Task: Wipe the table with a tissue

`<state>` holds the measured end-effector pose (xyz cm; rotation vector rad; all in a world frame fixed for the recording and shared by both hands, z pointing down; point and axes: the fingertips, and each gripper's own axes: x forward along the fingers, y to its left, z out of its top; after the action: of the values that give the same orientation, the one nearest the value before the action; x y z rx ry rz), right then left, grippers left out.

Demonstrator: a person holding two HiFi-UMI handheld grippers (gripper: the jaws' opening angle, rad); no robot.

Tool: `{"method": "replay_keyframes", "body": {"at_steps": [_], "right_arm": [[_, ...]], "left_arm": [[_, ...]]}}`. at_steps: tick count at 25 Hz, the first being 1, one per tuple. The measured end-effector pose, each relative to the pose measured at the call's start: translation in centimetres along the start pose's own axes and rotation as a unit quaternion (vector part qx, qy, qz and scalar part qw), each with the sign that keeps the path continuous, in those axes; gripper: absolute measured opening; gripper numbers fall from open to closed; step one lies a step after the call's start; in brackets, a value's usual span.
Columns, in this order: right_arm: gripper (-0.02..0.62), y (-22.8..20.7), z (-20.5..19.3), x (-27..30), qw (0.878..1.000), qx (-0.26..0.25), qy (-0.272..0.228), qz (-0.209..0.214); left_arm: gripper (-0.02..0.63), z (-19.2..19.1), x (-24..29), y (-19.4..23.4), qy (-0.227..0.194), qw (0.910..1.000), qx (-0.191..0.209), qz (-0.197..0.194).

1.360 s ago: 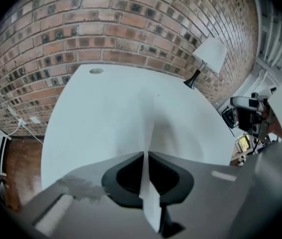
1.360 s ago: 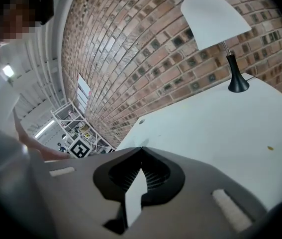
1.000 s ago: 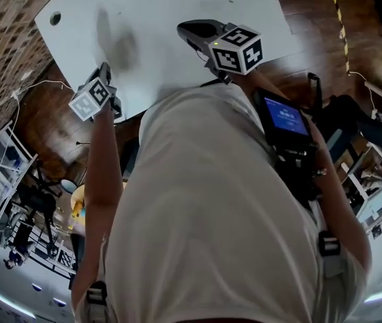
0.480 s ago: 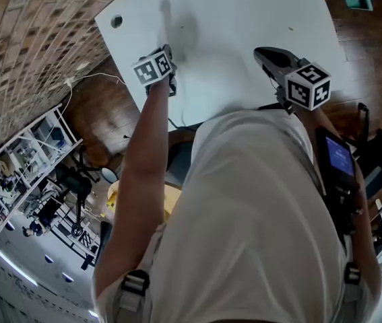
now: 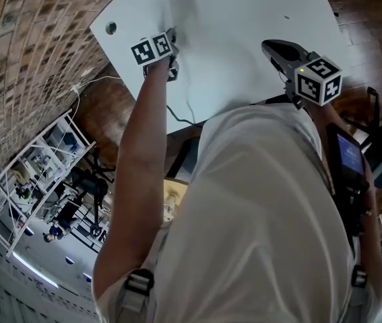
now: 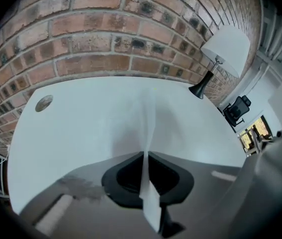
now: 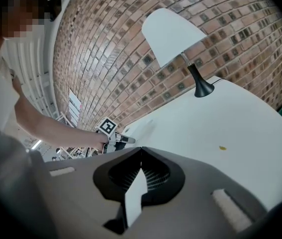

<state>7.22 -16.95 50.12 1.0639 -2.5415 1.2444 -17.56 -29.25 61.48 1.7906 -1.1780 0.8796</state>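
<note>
Firmly, left gripper (image 6: 145, 155) pinches tissue (image 6: 149, 123) over table (image 6: 76, 133).

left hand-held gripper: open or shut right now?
Shut on the tissue. In the left gripper view, the left hand-held gripper has its jaws together on the thin white sheet, which runs forward over the table.

Brick wall (image 6: 106, 34), wooden floor (image 5: 103, 116), lamp (image 7: 173, 34)
</note>
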Motion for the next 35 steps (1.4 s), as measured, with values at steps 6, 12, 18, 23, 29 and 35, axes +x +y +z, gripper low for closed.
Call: {"method": "replay_keyframes", "body": {"at_steps": [6, 12, 18, 23, 29, 35], "right_arm": [[0.008, -1.1, 0.5, -1.2, 1.000, 0.006, -0.007, -0.007], [0.008, -1.5, 0.7, -2.6, 1.000, 0.011, -0.006, -0.007], [0.008, -1.9, 0.9, -3.0, 1.000, 0.012, -0.004, -0.015], [0.008, -3.3, 1.0, -3.9, 1.000, 0.015, -0.004, -0.024], [0.008, -3.4, 1.0, -4.0, 1.000, 0.018, -0.009, -0.022], [0.008, -3.4, 1.1, -4.0, 1.000, 0.008, -0.008, -0.020]], "left_arm": [[0.009, 0.7, 1.5, -4.4, 0.034, 0.9982, 0.023, -0.043], [0.009, -1.3, 1.5, -8.8, 0.085, 0.9881, 0.034, -0.123], [0.009, 1.3, 1.0, -2.3, 0.038, 0.9964, -0.025, -0.071], [0.009, 2.9, 0.9, 0.8, 0.010, 0.9970, -0.070, -0.032], [0.009, 2.5, 1.7, -2.9, 0.021, 0.9973, -0.043, -0.056], [0.009, 2.7, 3.5, -8.5, 0.043, 0.9952, 0.001, -0.088]]}}
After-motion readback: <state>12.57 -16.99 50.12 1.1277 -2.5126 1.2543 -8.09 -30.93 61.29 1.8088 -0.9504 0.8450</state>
